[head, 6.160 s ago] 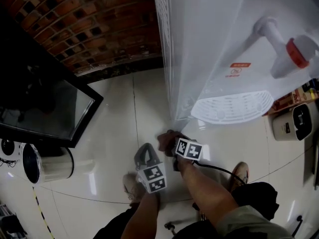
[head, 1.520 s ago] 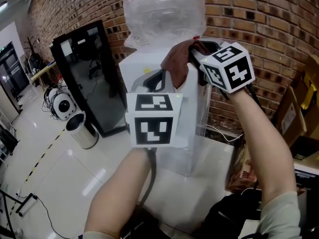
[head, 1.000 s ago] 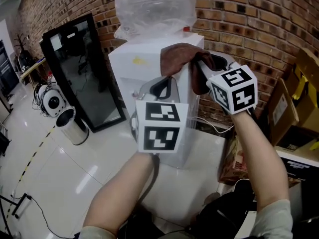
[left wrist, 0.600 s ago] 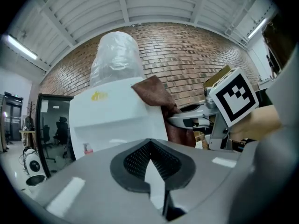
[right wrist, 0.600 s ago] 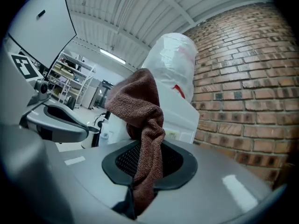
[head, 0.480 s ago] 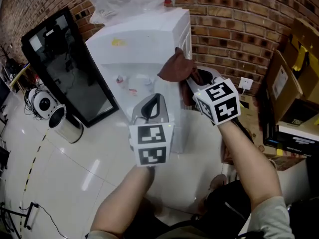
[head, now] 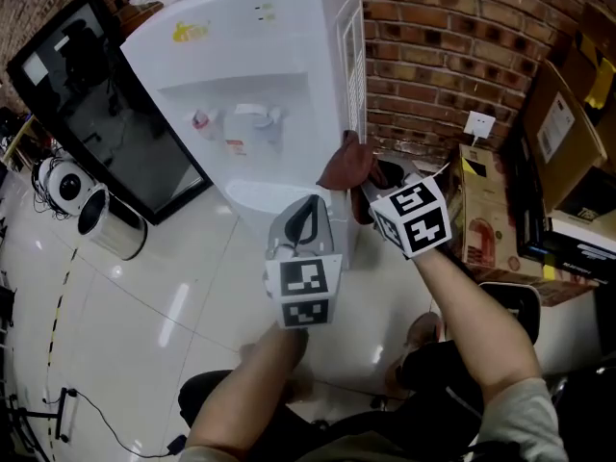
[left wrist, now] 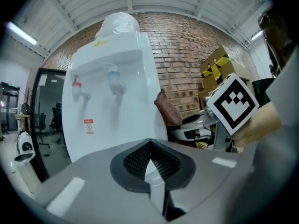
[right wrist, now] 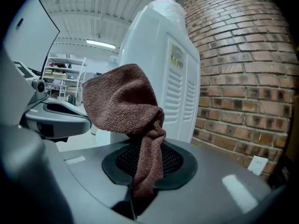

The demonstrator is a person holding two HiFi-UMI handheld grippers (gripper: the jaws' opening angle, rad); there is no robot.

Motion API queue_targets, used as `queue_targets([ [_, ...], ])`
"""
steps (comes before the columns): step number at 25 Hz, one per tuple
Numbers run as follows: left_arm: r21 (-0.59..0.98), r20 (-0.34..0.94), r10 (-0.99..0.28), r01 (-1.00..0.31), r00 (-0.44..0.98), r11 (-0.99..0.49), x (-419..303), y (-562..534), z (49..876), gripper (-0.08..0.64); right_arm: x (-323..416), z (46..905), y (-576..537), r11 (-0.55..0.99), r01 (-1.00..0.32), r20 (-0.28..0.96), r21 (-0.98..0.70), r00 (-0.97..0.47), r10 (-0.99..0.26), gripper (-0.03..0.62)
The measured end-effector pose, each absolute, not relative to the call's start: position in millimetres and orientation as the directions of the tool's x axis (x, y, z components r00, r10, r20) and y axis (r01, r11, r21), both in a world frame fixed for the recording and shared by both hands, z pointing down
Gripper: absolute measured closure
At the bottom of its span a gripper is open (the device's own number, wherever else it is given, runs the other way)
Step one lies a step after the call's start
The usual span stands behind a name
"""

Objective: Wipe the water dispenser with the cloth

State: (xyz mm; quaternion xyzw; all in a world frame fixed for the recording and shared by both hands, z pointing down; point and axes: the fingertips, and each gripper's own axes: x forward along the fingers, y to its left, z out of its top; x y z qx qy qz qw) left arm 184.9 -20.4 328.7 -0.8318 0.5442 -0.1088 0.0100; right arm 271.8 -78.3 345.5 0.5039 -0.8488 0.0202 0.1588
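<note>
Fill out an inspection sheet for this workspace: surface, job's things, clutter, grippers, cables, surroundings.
Surface: glossy white tiled floor.
Job's things: white water dispenser, upright; brown cloth by its side panel, contact unclear.
Clutter: cardboard boxes along the wall; metal bin on the floor.
Grippers: left hand-held gripper shut, empty; right hand-held gripper shut on the cloth.
Cables: thin black cable lying on the floor.
Surroundings: brick wall; black glass-fronted cabinet.
</note>
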Motion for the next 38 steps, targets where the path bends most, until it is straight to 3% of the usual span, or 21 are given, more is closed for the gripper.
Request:
queue_targets([
  [8,-0.087,0.278,-0.891,-0.914,0.359,-0.396,181,-21,427,0.560,270,428,-78,0.588,-0.801,0.445,0.110,-0.489,-0.750,0.508],
  [13,-0.087,0.344,-0.882,-0.925,0.321,-0.371,177,-21,480,0.560,264,492,-67,0.611,-0.791,0.513,-0.012,-0.530,-0.675,0.508],
  [22,-0.110,0.465,-0.836,-0.918,0.291,-0.381,179,-8,571,0.560,261,621,-54,0.528,-0.822,0.575,-0.212,-0.542,-0.613,0.508],
  [31,-0.097,0.582,-0.775,-0.926,0.245,-0.366,179,-1,647,0.560,262,728,-52,0.476,-0.849,0.669,-0.230,-0.493,-0.556,0.508],
  [38,-0.082,0.600,-0.774,-0.946,0.203,-0.312,172,-5,659,0.560,266,768,-56,0.469,-0.854,0.715,-0.224,-0.471,-0.517,0.508],
])
